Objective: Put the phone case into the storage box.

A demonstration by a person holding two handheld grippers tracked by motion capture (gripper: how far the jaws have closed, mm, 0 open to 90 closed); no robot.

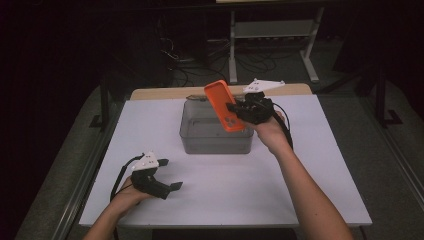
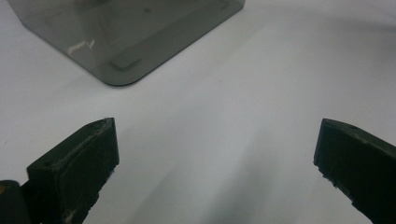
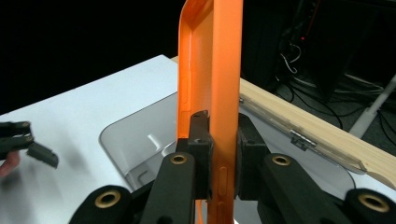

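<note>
- Right gripper (image 1: 233, 108): jaws pinching an orange phone case (image 1: 224, 105). In the right gripper view the case (image 3: 212, 74) stands on edge between the two pads, one pad inside the open shell, the other on its back; the case reaches well beyond the jaw tips.
- High view: the case is lifted clear of the tabletop (image 1: 300, 170), tilted, and juts out from the gripper to its left. Camera cutout is at the low end, next to the jaws.
- Bin (image 1: 215, 131): smoky, see-through, directly beneath the case and gripper. Its rim and rounded corner (image 3: 140, 140) show under the jaws in the right gripper view. Whether the case touches the rim: cannot tell.
- Wooden board (image 3: 308, 128): runs past the far side of the bin, beyond the right gripper; it carries a small metal fitting.
- Left gripper (image 1: 170, 175): jaws spread wide, nothing between them. It sits low over the tabletop, well apart from the right gripper, held by the person's left hand (image 1: 129, 196).
- Left gripper view: bare white tabletop (image 2: 224, 140) between the two pads; a corner of the bin (image 2: 126, 42) lies ahead of the jaws, apart from them.
- Right gripper view: left gripper (image 3: 28, 144) is off to the side, lower than the case.
</note>
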